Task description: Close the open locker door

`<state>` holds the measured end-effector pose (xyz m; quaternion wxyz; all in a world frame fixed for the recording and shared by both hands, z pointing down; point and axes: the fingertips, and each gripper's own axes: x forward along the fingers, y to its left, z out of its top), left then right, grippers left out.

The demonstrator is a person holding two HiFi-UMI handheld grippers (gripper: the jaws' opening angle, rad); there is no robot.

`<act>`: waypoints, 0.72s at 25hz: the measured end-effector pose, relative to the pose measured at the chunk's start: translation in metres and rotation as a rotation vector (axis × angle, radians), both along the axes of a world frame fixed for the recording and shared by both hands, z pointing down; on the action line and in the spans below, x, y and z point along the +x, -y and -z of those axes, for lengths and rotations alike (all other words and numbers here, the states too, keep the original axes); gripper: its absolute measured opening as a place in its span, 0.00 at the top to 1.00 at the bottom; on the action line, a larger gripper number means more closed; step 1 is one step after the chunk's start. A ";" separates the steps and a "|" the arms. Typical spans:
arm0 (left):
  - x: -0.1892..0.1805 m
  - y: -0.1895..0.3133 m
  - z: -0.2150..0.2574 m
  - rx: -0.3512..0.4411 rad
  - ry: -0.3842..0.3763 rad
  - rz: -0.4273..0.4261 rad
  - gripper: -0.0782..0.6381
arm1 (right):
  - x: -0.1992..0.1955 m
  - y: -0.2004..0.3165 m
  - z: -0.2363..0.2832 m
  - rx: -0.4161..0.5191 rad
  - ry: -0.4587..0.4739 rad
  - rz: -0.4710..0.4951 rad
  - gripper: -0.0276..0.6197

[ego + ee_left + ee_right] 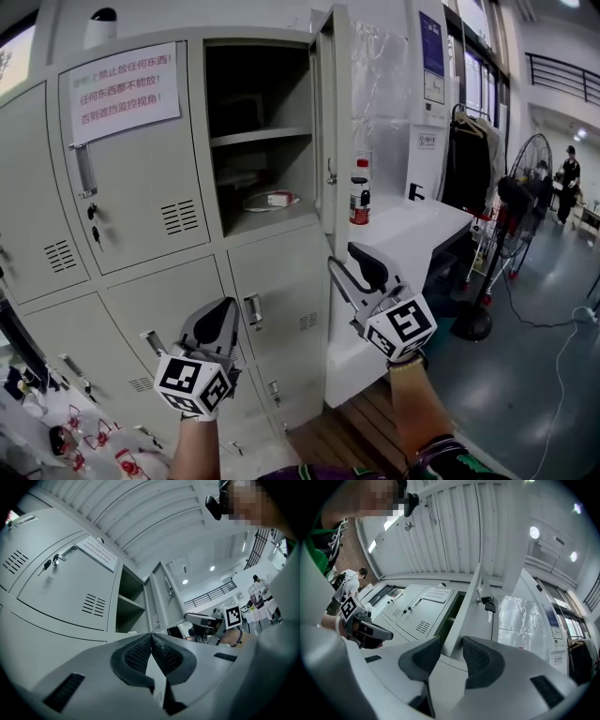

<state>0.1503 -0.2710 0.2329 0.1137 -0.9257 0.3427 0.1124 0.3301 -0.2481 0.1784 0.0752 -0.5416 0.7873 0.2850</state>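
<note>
The grey locker bank fills the head view. Its upper middle compartment (258,141) stands open, with a shelf and a small box on a plate (272,200) inside. The open locker door (330,122) swings out to the right, edge-on to me, with keys (489,604) hanging from its lock. My right gripper (354,262) is just below the door's lower corner, open, with nothing between its pads; in its own view the door (480,616) rises beyond the gripper (451,644). My left gripper (225,314) is shut and empty in front of the lower lockers, tips touching (151,637).
A paper notice (124,89) is taped on the closed upper left locker. Right of the lockers stands a white counter (412,225) with a red bottle (360,197). Beyond it are a rack of dark clothes (469,159), a floor fan (525,178) and people (568,178).
</note>
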 end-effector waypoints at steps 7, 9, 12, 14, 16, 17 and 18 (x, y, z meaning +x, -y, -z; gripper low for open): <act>-0.027 0.013 -0.003 -0.037 0.014 0.001 0.86 | -0.030 0.013 0.003 -0.005 -0.021 -0.035 0.71; -0.034 0.015 -0.001 -0.039 0.020 -0.001 0.86 | -0.040 0.018 0.003 -0.010 -0.029 -0.048 0.70; -0.046 0.018 0.005 -0.039 0.019 0.002 0.86 | -0.056 0.026 0.005 -0.019 -0.036 -0.046 0.72; -0.056 0.022 0.007 -0.040 0.018 0.008 0.86 | -0.064 0.032 0.006 -0.025 -0.031 -0.049 0.72; -0.065 0.025 0.007 -0.042 0.015 0.016 0.86 | -0.071 0.037 0.005 -0.030 -0.022 -0.055 0.71; -0.069 0.027 0.007 -0.043 0.014 0.020 0.86 | -0.074 0.041 0.006 -0.031 -0.021 -0.059 0.71; -0.074 0.029 0.006 -0.043 0.012 0.024 0.86 | -0.078 0.044 0.007 -0.031 -0.023 -0.064 0.71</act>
